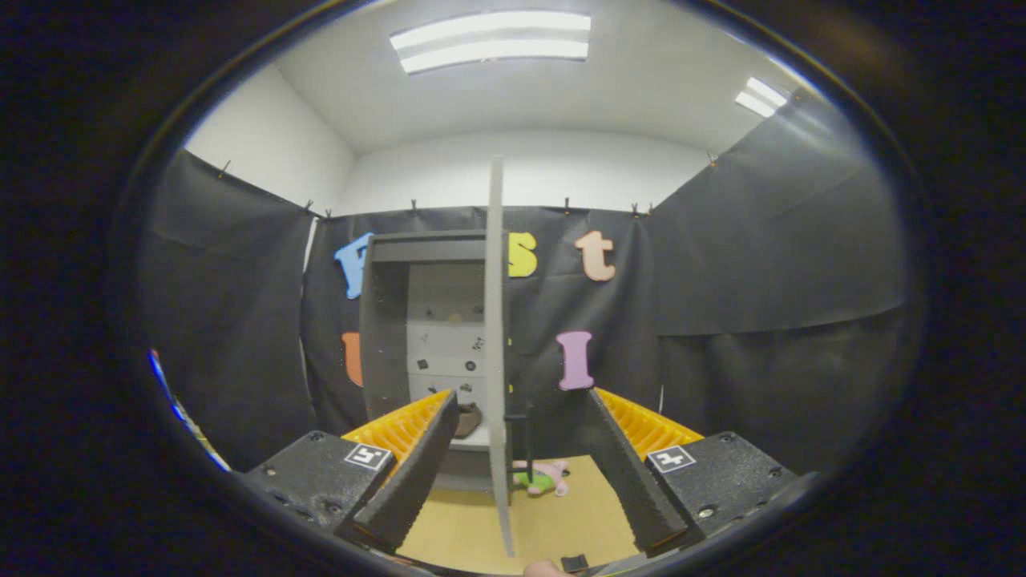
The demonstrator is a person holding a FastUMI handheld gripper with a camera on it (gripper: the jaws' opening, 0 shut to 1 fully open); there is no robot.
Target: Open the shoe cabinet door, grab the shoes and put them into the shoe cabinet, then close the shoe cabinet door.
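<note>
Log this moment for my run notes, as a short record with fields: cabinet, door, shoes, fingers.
cabinet: grey shoe cabinet stands against the booth wall, interior open to view
door: cabinet door swung wide open, seen edge-on between the fingers
shoe inside: dark shoe on the cabinet's lower shelf
floor item: small pink and green object on the tan floor beside the door, too small to identify
fingers: gripper open, fingers spread either side of the door edge, holding nothing

Tan floor (473,525) under cabinet (385,336), toy (545,478)
</note>
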